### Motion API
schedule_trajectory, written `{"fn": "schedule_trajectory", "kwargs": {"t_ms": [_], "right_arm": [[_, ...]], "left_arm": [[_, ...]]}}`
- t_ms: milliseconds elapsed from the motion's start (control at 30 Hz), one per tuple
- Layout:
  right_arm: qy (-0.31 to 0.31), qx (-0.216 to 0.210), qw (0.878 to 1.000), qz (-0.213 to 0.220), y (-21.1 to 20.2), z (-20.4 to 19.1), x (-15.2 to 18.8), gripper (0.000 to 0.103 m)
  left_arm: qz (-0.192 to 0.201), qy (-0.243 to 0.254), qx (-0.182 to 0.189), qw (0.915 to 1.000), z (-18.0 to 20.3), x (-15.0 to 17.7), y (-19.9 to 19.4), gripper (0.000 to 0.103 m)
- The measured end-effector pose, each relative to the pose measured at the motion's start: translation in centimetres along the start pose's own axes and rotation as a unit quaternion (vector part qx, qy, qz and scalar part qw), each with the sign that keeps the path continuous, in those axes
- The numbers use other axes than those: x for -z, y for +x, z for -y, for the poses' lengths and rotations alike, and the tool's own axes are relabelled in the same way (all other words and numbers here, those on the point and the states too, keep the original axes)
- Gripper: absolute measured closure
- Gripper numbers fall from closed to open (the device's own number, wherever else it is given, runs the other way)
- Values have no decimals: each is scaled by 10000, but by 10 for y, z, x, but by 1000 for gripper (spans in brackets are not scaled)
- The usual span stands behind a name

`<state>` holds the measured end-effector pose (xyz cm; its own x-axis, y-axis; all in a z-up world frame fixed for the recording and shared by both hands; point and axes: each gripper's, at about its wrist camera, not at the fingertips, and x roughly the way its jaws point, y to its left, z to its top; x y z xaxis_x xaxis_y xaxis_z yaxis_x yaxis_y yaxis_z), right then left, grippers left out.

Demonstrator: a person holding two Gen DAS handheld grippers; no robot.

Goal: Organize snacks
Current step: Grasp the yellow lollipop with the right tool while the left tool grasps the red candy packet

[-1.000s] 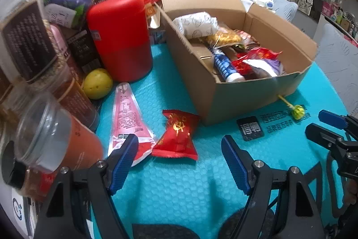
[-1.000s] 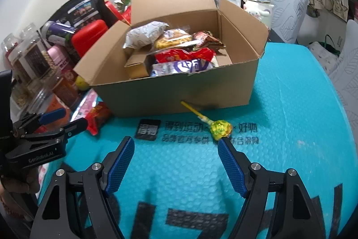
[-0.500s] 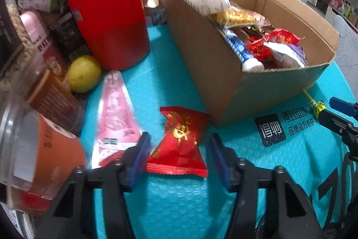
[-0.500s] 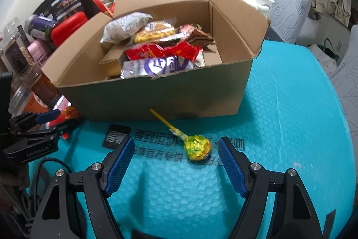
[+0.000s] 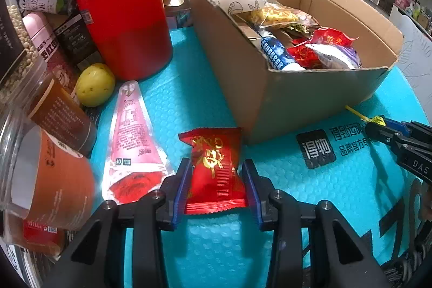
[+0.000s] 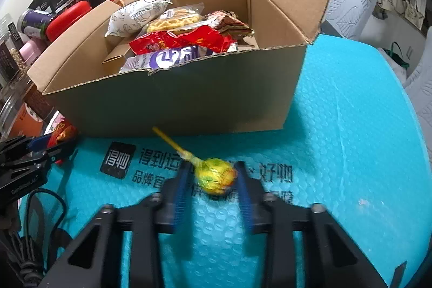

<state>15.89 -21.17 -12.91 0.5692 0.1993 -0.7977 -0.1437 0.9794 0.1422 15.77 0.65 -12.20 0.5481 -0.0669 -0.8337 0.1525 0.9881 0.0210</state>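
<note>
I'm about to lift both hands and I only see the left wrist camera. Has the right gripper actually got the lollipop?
Observer: Yes. The right gripper has its fingers closed on the lollipop, on its yellow wrapped head.
Operator: Is the stick pinched too?
Observer: No. The stick runs out free past the fingertips, slanting toward the front wall of the cardboard box; only the head sits between the pads.
</note>
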Motion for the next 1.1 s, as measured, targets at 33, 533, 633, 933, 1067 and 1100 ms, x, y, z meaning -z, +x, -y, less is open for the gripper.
{"fn": "schedule_trajectory", "kwargs": {"t_ms": [33,533,633,933,1067,1100], "right_arm": [[-1,-13,10000,-4,-1,-1,1,75],[126,-183,9997,39,-34,-17,35,75],[170,-206,9996,-11,-36,-20,43,75],[210,-232,9994,-111,-40,-25,58,75],[215,-248,9994,-117,-40,-25,58,75],[221,-255,9994,-115,-40,-25,58,75]], "left_arm": [[16,2,2,10000,1,1,-2,64],[-143,162,398,9990,17,23,-20,67],[-144,80,402,9991,16,26,-19,67],[-246,159,323,9990,18,29,-9,63],[-122,77,387,9991,14,32,-11,68],[-99,90,378,9992,15,33,-13,69]]}}
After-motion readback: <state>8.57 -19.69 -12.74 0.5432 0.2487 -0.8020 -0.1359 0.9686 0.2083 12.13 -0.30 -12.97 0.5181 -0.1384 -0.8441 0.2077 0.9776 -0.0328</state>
